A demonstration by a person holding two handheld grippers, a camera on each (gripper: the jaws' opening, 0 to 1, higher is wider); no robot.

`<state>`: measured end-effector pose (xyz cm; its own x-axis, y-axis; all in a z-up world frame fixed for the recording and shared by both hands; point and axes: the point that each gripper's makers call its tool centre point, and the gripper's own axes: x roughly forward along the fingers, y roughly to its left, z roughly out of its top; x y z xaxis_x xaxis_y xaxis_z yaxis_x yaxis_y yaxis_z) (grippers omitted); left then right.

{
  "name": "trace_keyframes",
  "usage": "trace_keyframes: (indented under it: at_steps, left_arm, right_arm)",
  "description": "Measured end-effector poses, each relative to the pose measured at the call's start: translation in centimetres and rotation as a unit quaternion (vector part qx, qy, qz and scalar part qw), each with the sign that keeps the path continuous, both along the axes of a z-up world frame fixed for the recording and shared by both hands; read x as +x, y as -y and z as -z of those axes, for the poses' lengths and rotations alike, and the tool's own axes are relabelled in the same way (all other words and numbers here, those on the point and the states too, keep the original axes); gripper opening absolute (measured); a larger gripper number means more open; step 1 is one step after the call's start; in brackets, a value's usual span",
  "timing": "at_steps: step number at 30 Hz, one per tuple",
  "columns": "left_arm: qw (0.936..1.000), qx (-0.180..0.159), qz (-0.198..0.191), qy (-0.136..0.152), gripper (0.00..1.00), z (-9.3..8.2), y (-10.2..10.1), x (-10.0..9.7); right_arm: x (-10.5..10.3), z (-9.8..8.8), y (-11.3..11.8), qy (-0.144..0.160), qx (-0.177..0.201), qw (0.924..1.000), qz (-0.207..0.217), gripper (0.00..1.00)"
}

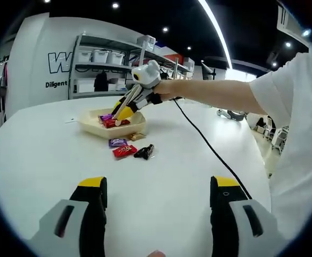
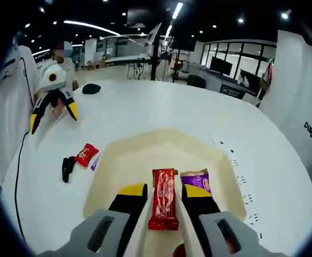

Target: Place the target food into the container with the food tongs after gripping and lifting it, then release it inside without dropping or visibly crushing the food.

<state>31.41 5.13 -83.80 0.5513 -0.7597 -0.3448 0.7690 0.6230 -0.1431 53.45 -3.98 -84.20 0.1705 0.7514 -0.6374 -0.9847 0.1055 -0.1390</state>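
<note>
A red candy bar [image 2: 164, 206] sits between the white blades of my right gripper [image 2: 164, 188], which is shut on it low inside the cream tray [image 2: 145, 152]. Whether the bar touches the tray floor I cannot tell. A purple wrapped snack [image 2: 196, 179] lies in the tray just right of the bar. In the left gripper view, the right gripper [image 1: 118, 113] dips into the tray [image 1: 91, 127] from a person's outstretched arm. My left gripper [image 1: 158, 184] hovers open over bare table, well short of the tray; it also shows as the left gripper [image 2: 53, 119].
Beside the tray lie a red snack [image 1: 124, 151], a purple one [image 1: 117, 142], a black one [image 1: 144, 152] and a tan one [image 1: 136, 136]. A black cable [image 1: 209, 147] runs across the white table. Shelving [image 1: 107, 59] stands behind, and the person's white sleeve [image 1: 295, 107] is at the right.
</note>
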Motion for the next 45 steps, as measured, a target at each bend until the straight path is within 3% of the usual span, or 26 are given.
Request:
trace_keyframes:
  at_steps: [19,30,45]
  left_arm:
    - [1.0000,0.000,0.000,0.008,0.78,-0.5,0.1,-0.2]
    - [0.9999,-0.004,-0.001,0.015,0.80,-1.1,0.3,-0.5]
    - [0.9997,-0.013,0.003,0.020,0.81,-1.6,0.8,-1.1]
  right_arm:
    - [-0.6,-1.7,0.5,0.014,-0.001,0.9999,0.001,0.20]
    - [-3.0,-3.4,0.5,0.004,0.018,0.9997,0.016,0.20]
    - [-5.7,-4.2,1.5,0.002,0.043,0.9981,0.044,0.19]
